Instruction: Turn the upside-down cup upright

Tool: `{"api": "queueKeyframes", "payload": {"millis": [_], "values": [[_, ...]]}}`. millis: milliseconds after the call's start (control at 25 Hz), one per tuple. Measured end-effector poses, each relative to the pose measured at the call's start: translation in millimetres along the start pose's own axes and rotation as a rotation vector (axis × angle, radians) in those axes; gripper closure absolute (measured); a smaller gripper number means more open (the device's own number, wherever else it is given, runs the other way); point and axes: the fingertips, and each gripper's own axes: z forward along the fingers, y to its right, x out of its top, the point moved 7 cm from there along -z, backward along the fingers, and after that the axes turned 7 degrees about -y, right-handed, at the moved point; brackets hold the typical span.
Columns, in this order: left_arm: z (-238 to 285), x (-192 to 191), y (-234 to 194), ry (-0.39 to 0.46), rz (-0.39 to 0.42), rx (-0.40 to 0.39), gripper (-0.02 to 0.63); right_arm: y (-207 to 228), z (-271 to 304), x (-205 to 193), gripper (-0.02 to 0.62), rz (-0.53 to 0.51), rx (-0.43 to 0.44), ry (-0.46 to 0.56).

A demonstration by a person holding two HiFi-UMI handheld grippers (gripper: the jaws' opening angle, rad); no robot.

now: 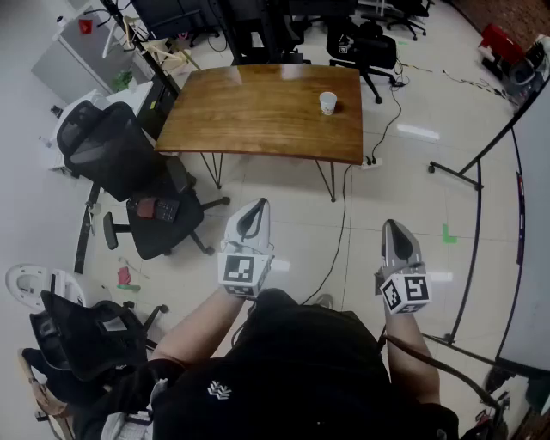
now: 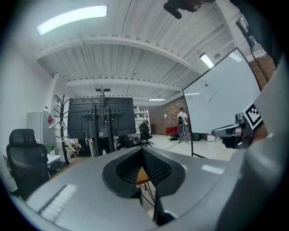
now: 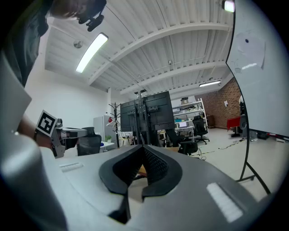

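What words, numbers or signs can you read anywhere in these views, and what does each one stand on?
No words or numbers can be read.
Marker cubes: square black-and-white patterns, no letters.
Shirt: white emblem, no letters.
Cup: any print too small to read.
Red tag, far left: too small to read.

Wooden table (image 1: pixel 258 112) bears one white cup (image 1: pixel 327 103), perhaps upside-down
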Motion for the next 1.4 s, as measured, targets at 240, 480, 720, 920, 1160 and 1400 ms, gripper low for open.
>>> {"api": "queueKeyframes", "payload": {"millis": [240,480,720,920,1160,1400], "values": [[28.6,2.8,13.6,-0.025,0.004,-0.015,0.606,29.6,26.2,-5.7,0.594,0.06,0.003,-0.014],[93.4,3.6,9.5,-0.008,0.013,-0.065,0.606,54.4,69.2,-0.5,0.594,0.055,0.003,-0.012],[213.8,8.4,-31.7,0.021,0.017,-0.111,0.606,100.9,144.2,21.0,0.594,0.03,-0.073,-0.005],[311.3,55.0,-73.1,0.059,0.037,-0.162,0.606,127.4,233.8,57.2,0.594,0.002,-0.102,-0.037],[392.1,76.5,-98.4,0.062,0.039,-0.243,0.606,143.4,335.3,73.6,0.594,-0.065,-0.098,-0.14],[428.5,67.7,-96.9,0.027,-0.023,-0.267,0.606,162.5,381.7,80.8,0.592,-0.067,-0.012,-0.253]]}}
